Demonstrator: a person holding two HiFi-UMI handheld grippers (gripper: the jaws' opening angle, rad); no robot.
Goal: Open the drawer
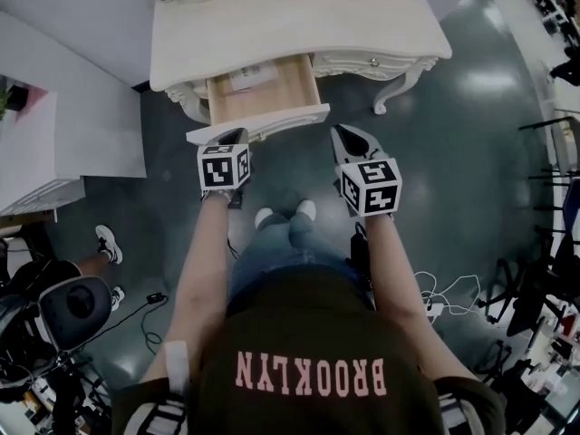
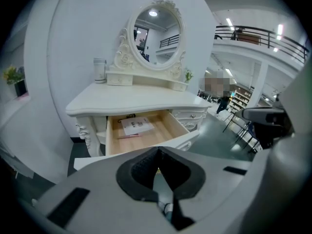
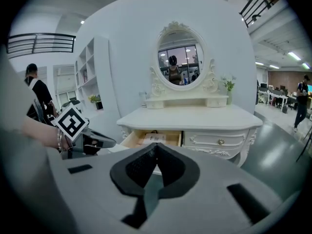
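In the head view the drawer (image 1: 263,93) is seen pulled out of the dressing table (image 1: 299,34), with the left gripper (image 1: 231,138) and right gripper (image 1: 348,140) held near its front, the job judged done; in the left gripper view the jaws are shown pressed together on nothing; in the right gripper view they are likewise closed and empty.
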